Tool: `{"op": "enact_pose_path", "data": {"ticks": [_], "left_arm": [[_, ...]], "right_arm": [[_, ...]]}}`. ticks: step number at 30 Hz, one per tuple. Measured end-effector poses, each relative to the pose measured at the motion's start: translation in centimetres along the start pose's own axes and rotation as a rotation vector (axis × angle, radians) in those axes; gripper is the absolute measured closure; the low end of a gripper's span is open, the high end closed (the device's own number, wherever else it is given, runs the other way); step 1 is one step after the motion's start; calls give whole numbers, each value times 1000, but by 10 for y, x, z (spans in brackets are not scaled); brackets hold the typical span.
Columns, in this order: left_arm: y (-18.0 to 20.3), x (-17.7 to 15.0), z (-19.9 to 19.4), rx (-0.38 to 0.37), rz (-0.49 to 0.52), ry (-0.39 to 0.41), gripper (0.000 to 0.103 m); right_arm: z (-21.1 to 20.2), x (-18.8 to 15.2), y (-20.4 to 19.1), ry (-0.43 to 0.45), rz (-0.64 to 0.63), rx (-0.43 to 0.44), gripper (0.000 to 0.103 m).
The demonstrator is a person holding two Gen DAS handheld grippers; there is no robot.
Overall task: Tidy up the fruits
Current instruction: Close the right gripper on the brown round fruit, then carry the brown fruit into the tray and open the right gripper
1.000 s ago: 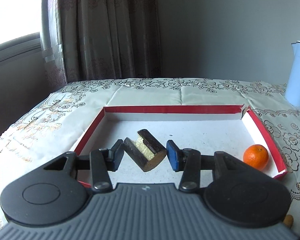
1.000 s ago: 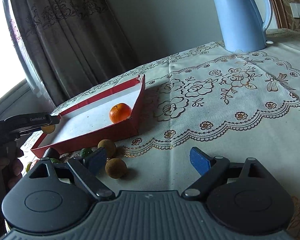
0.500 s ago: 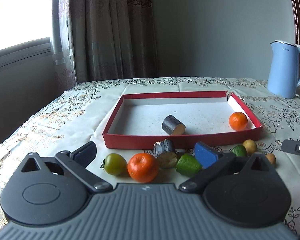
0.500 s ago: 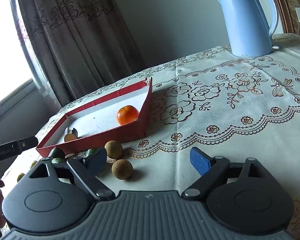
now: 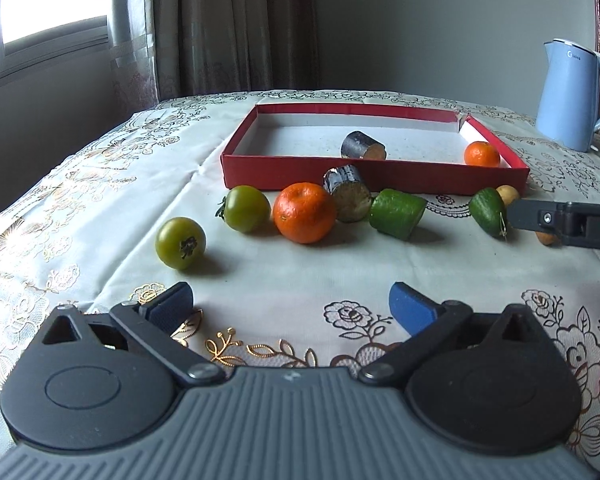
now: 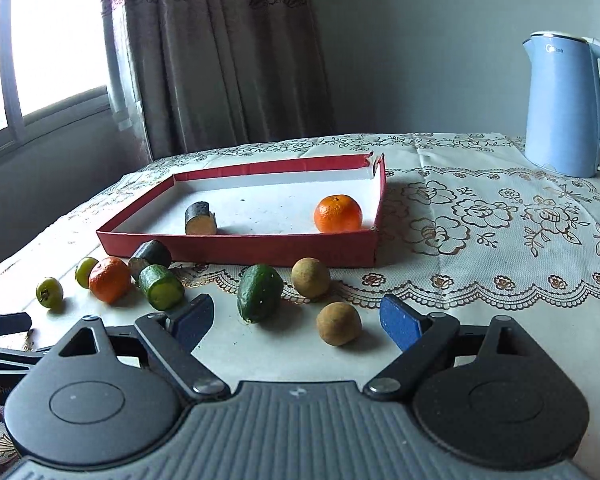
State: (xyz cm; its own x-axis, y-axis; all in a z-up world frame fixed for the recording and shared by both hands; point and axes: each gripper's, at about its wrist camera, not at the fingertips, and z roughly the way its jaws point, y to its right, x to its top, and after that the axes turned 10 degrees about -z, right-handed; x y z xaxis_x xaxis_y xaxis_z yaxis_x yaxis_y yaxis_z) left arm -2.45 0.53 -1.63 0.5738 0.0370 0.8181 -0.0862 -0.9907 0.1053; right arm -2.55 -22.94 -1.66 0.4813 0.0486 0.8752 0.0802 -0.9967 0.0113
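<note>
Two claws are in view, both with jaws spread and holding nothing. Left claw [image 5: 290, 304] hovers above bare tablecloth [image 5: 284, 276] at the near edge of the desk. Ahead of it, from left to right, lie a green tomato [image 5: 180, 243] standing alone, a second green tomato [image 5: 247, 208], a large orange [image 5: 304, 212] just beside it, a dark-skinned cut stub [image 5: 347, 193] touching the orange, a green cucumber piece [image 5: 397, 213], and a smaller cucumber piece [image 5: 487, 211]. Behind this row sits the red tray [image 5: 372, 178], which contains a second dark stub [image 5: 363, 145] near its centre and a small orange [image 5: 481, 154] in its right near corner. A pale blue kettle [image 5: 571, 96] stands at far right, well apart from the tray. Right claw [image 6: 296, 318] hovers over the desk in front of the tray, with a round brown fruit [image 6: 338, 323] between its fingers' line and another brown fruit [image 6: 311, 277] nearer the tray wall; neither is touched by the pads.
</note>
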Motion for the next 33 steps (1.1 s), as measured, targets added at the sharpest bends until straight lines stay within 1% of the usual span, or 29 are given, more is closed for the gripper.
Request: {"op": "enact_pose_path", "data": {"ticks": [3, 6, 8, 9, 11, 13, 19, 20, 22, 24, 26, 27, 30, 33], "left_arm": [[-1, -1, 0, -3, -3, 2, 0], [-3, -1, 0, -16, -15, -2, 0], [-5, -2, 0, -26, -23, -2, 0], [-5, -1, 0, -28, -25, -2, 0], [-5, -1, 1, -30, -26, -3, 0], [-6, -1, 1, -33, -29, -3, 0], [-6, -1, 1, -36, -32, -3, 0], [-6, -1, 1, -36, -33, -3, 0], [-6, -1, 1, -36, -33, -3, 0], [-6, -1, 1, -34, -32, -4, 0], [-6, -2, 1, -33, -31, -4, 0], [-6, -2, 1, -33, -31, -4, 0], [-6, -2, 1, -31, -29, -4, 0], [-6, -2, 1, -31, -29, -4, 0]], "right_arm": [[7, 2, -4, -23, -1, -8, 13], [10, 1, 1, -52, 13, -23, 13], [9, 0, 3, -66, -8, -43, 15], [8, -1, 6, -72, -11, -51, 17], [6, -2, 11, -80, -21, -70, 25], [8, -2, 16, -98, -26, -82, 43], [12, -2, 14, -111, -54, -80, 49], [14, -2, 12, -114, -65, -79, 52], [16, -1, 11, -121, -77, -77, 63], [18, 0, 10, -132, -82, -72, 69], [19, 0, 9, -138, -81, -80, 72], [19, 0, 9, -138, -81, -82, 78], [18, -1, 9, -136, -80, -75, 78], [13, 2, 9, -106, -75, -73, 78]]}}
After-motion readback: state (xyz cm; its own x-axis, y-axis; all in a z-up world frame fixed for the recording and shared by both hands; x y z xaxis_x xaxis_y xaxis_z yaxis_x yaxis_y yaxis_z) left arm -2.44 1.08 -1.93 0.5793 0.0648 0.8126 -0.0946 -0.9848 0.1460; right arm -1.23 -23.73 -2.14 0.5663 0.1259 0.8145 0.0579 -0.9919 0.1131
